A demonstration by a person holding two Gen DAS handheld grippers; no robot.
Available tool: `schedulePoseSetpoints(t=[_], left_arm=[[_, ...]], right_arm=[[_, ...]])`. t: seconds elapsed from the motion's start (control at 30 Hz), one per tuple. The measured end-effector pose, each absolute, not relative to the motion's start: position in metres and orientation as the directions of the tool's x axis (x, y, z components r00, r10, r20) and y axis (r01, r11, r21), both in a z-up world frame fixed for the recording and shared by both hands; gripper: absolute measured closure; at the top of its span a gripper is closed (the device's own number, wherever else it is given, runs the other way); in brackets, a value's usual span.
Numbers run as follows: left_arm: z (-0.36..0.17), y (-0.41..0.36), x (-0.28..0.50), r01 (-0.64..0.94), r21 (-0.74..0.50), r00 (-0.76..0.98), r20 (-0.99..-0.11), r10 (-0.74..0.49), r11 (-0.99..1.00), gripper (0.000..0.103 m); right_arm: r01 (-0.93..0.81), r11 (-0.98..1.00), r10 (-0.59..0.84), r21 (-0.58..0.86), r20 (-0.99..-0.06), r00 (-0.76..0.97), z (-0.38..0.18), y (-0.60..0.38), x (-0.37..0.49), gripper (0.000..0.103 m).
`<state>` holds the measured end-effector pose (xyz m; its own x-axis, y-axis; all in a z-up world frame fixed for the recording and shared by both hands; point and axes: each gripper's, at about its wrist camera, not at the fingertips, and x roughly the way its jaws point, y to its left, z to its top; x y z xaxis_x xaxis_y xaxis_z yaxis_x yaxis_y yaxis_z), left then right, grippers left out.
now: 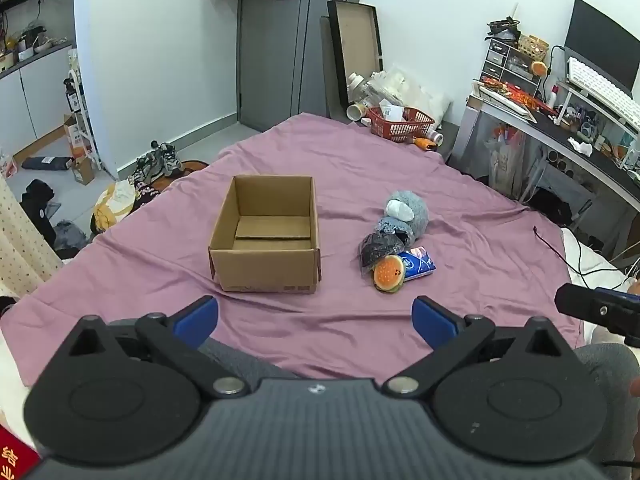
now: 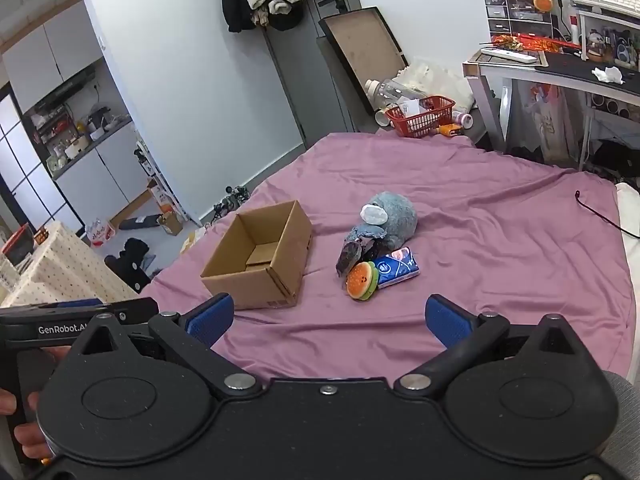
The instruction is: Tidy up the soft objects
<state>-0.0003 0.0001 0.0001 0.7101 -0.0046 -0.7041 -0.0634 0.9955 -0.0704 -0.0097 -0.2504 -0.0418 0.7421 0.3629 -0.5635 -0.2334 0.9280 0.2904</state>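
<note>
On the left of the bed [image 1: 460, 184], which is covered by a wrinkled mauve sheet, stands a plain brown cardboard box [image 1: 266, 236], open at the top and with nothing in it but its folded bottom flaps. Well to its right the soft things lie bunched together, touching one another. Farthest is a round, fluffy grey-blue plush toy [image 1: 408, 210] with a white patch. Leaning against its near side is a dark, crumpled bundle in clear plastic [image 1: 378, 250]. Nearest sits a small orange burger-shaped plush [image 1: 388, 274], and just right of it a blue tissue pack [image 1: 420, 264]. The left gripper [image 1: 315, 316] hangs over the near edge of the sheet, jaws spread wide around nothing. The right gripper [image 2: 328, 318] does likewise, jaws wide apart and bare.
</note>
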Motion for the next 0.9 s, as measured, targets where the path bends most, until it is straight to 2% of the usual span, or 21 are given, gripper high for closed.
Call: schedulePoseSetpoints(t=[0.17, 0.37, 0.9], left_arm=[[0.000, 0.008, 0.009, -0.063, -0.102, 0.694, -0.719, -0.030, 0.993, 0.001], [0.007, 0.001, -0.003, -0.059, -0.096, 0.723, -0.690, -0.024, 0.994, 0.001], [0.014, 0.002, -0.007, -0.059, -0.110, 0.734, -0.679, -0.031, 0.992, 0.001]], right_arm=[[-0.234, 0.934, 0.351, 0.270, -0.569, 0.744, -0.036, -0.247, -0.015, 0.000], [-0.229, 0.941, 0.335, 0.251, -0.579, 0.743, -0.038, -0.242, -0.011, 0.000], [-0.237, 0.944, 0.328, 0.230, -0.571, 0.753, -0.031, -0.240, -0.016, 0.000]])
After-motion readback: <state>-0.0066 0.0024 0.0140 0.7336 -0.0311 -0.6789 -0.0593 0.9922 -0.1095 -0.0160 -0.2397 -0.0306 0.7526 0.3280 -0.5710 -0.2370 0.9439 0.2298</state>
